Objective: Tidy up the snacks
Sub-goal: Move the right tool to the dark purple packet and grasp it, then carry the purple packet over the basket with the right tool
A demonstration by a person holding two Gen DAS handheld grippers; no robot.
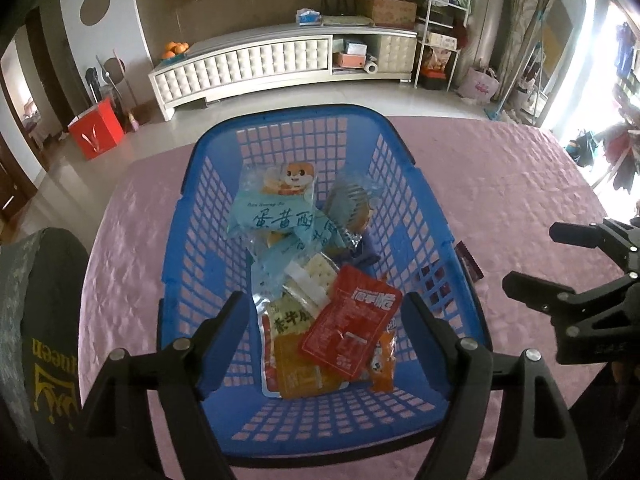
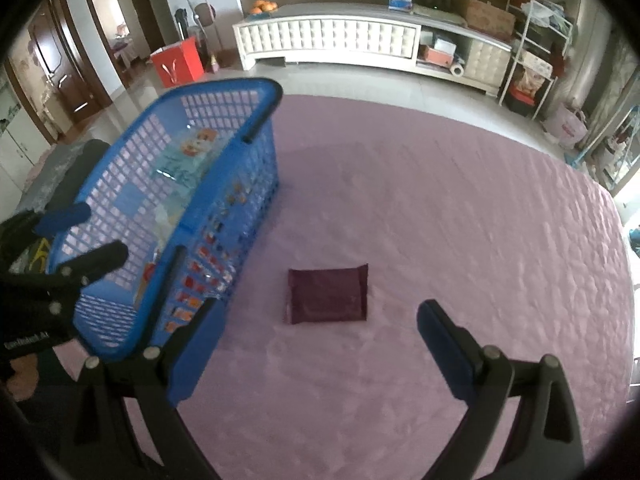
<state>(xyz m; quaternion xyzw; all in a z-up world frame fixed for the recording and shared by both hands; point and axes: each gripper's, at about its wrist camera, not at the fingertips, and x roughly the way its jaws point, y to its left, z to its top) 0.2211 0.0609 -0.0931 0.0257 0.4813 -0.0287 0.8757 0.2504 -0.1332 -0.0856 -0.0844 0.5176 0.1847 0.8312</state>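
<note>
A blue plastic basket [image 1: 200, 216] stands on the pink tablecloth and holds several snack packets: a light blue packet [image 1: 276, 216], a red packet [image 1: 352, 328], an orange one [image 1: 296, 372]. My left gripper [image 1: 324, 312] is open and empty, hovering over the basket's near end. The basket also shows in the right wrist view [image 2: 248, 168]. A dark maroon packet [image 2: 327, 294] lies flat on the cloth right of the basket; its corner shows in the left wrist view [image 1: 469, 260]. My right gripper [image 2: 320, 324] is open and empty, just short of the maroon packet.
The pink tablecloth [image 2: 460, 220] spreads right of the basket. A dark cushion with yellow print [image 1: 44, 320] sits at the table's left. Beyond the table's far edge are floor, a white cabinet [image 1: 280, 60] and a red box [image 1: 96, 128].
</note>
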